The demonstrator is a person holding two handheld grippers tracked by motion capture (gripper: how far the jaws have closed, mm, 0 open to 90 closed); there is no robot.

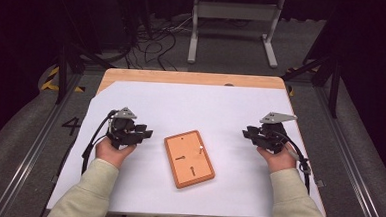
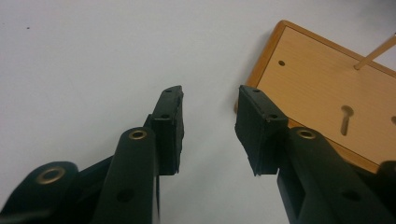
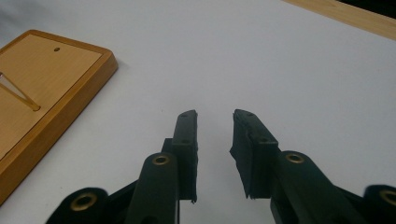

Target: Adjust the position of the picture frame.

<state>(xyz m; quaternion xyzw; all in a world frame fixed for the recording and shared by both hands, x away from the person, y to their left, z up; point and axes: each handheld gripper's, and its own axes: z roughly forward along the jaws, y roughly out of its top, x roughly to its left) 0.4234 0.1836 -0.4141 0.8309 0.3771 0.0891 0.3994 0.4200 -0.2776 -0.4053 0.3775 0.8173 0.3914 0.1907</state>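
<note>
We saw the board lying flat at centre frame of the high view, on the white sheet covering the desk. Its long axis ran slightly tilted, top end toward upper left. The face had small holes and a keyhole slot; a thin peg stuck up near its right edge.

Left gripper sat at centre left of the high view, held in the left hand, and pointed right toward the board. Its jaws were apart, nothing between them. In the left gripper view the board filled the upper right, its near corner just beyond the right jaw tip, not touching as far as we could tell.

Right gripper sat at centre right, held in the right hand, and pointed left toward the board. Its jaws were apart too, only bare sheet between them. In the right gripper view the board lay at the left edge, well clear of the jaws.

Both grippers were off the board, one on each side. Sleeves came in from the bottom edge.
</note>
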